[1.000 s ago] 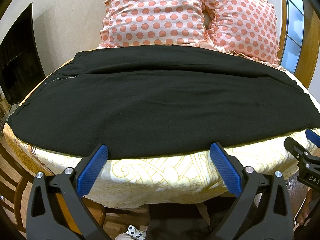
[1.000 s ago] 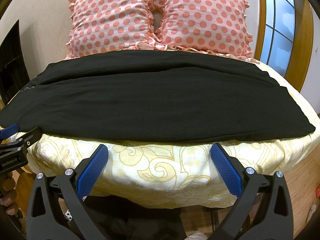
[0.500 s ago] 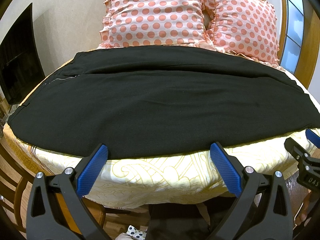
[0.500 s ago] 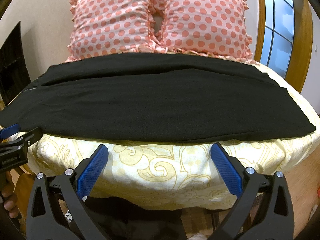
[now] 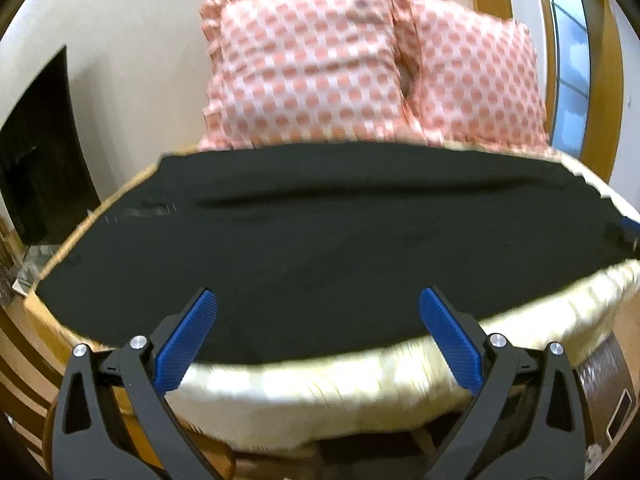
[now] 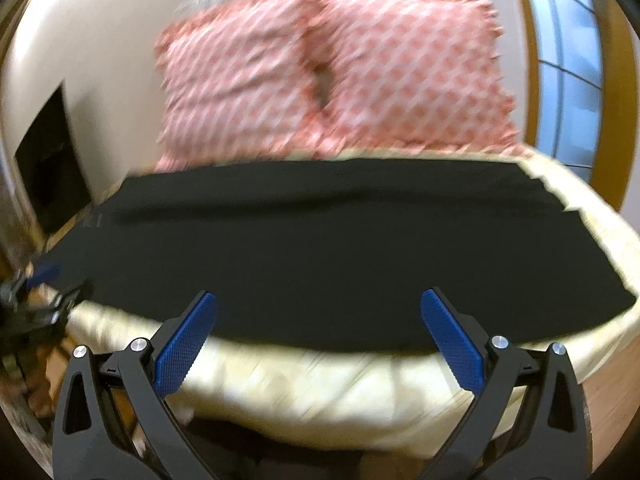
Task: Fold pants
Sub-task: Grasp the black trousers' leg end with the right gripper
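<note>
Left wrist view: one pair of black pants (image 5: 320,240) centered, two dotted pillows (image 5: 360,64) at twelve o'clock; left gripper (image 5: 318,328) and right gripper (image 6: 319,330) both gape empty.

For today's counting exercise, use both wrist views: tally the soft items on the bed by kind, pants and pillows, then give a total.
Black pants: 1
Pink polka-dot pillows: 2 (left pillow, right pillow)
Total: 3

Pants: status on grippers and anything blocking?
Left gripper open, empty. Right gripper open, empty. Black pants flat across the bed, ungrasped. Nothing on them.
</note>
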The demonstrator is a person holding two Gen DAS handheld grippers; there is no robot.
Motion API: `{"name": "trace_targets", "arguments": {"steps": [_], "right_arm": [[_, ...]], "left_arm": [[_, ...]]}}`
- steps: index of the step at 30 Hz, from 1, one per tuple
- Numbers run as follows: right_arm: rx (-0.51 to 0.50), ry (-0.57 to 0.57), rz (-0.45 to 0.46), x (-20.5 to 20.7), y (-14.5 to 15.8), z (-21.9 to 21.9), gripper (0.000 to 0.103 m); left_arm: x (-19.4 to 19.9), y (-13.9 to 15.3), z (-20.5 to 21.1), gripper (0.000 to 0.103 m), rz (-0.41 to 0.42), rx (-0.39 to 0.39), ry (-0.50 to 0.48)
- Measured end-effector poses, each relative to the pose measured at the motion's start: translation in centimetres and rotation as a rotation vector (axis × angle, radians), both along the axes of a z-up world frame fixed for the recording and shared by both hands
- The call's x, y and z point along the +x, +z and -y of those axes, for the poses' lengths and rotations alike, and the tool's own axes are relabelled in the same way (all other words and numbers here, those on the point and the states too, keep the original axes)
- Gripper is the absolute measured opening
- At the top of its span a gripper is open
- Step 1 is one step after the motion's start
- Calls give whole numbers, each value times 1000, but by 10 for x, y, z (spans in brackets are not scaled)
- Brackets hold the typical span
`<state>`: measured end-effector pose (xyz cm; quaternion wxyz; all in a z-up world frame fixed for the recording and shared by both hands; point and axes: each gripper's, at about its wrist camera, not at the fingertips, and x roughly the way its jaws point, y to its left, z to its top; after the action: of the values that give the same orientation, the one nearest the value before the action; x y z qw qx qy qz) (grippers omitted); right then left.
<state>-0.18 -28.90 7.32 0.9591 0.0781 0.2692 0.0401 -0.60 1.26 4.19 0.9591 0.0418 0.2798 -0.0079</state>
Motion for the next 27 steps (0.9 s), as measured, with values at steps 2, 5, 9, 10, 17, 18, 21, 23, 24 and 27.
{"name": "trace_targets", "arguments": {"steps": [2, 5, 9, 10, 17, 18, 21, 23, 24, 27], "right_arm": [[44, -95, -27, 29, 16, 29, 102], [134, -219, -102, 84, 29, 72, 102], [156, -403, -229, 168, 24, 122, 102], [153, -447, -259, 187, 20, 134, 100], [156, -684, -403, 295, -13, 194, 84], [137, -723, -413, 308, -18, 199, 84], [126, -788, -454, 335, -34, 212, 83], [123, -821, -493, 346, -46, 216, 79], [119, -828, -512, 356, -50, 218, 78], [29, -835, -522, 360, -54, 213, 73]], "left_arm": [[15, 10, -7, 101, 30, -12, 20], [44, 13, -16, 101, 23, -26, 66], [75, 7, -26, 101, -22, -74, 101], [82, 3, -29, 101, -41, -85, 109], [100, -16, -35, 101, -114, -117, 102], [102, -17, -35, 101, -126, -129, 93], [104, -18, -38, 101, -141, -156, 79], [107, -21, -39, 101, -163, -169, 72], [108, -22, -39, 101, -177, -177, 69], [112, -26, -41, 101, -208, -195, 64]]}}
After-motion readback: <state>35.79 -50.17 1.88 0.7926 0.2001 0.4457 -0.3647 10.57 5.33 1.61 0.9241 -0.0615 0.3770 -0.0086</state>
